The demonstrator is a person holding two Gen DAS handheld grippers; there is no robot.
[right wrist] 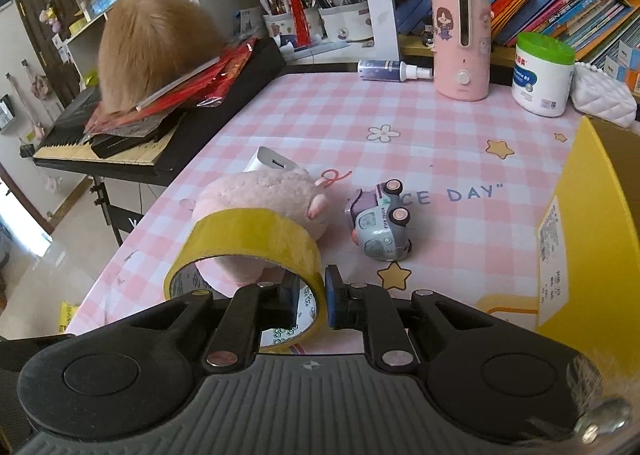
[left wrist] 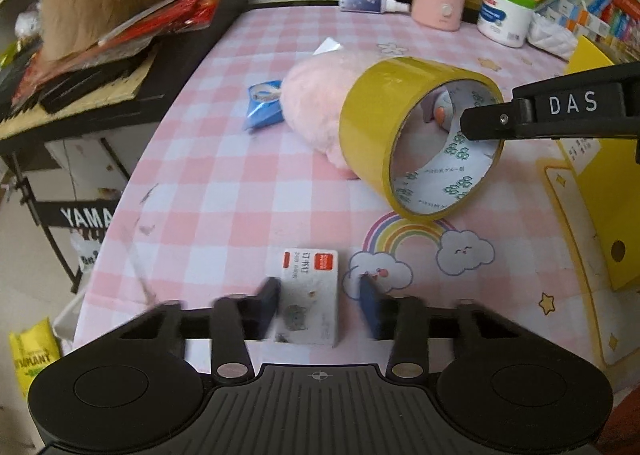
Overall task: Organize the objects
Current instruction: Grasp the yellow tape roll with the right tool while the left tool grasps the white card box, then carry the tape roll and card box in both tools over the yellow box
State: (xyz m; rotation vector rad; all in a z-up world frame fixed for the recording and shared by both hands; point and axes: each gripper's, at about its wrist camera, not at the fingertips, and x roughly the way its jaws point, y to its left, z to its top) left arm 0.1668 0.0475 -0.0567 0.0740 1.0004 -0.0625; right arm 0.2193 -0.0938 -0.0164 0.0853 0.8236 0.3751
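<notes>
left wrist view: the left gripper (left wrist: 318,295) pointed steeply down at a pink checked table (left wrist: 224,159). its two fingers (left wrist: 269,297) sat either side of a small white staple box (left wrist: 310,295) lying flat near the front edge. the pic was blurred w/ motion there, but the jaws looked closed in on the box's sides. further back a yellow tape roll (left wrist: 380,123) hung tilted above the table, lifted by the right gripper (left wrist: 480,125) coming in from the right edge, one finger inside the roll's core. a pink plush toy (left wrist: 312,103) lay behind the roll, w/ a blue packet (left wrist: 262,107) just beside it. a yellow box (left wrist: 592,191) stood at the right.

right wrist view: the right gripper (right wrist: 312,297) angled down, jaws narrow, pinching the tape roll's (right wrist: 248,239) wall, one pad inside & one outside. the plush (right wrist: 260,195) lay beyond, a small grey toy car (right wrist: 380,223) on its side near it. a pink humidifier (right wrist: 460,43) & a green-lidded tub (right wrist: 542,75) stood at the far edge.
</notes>
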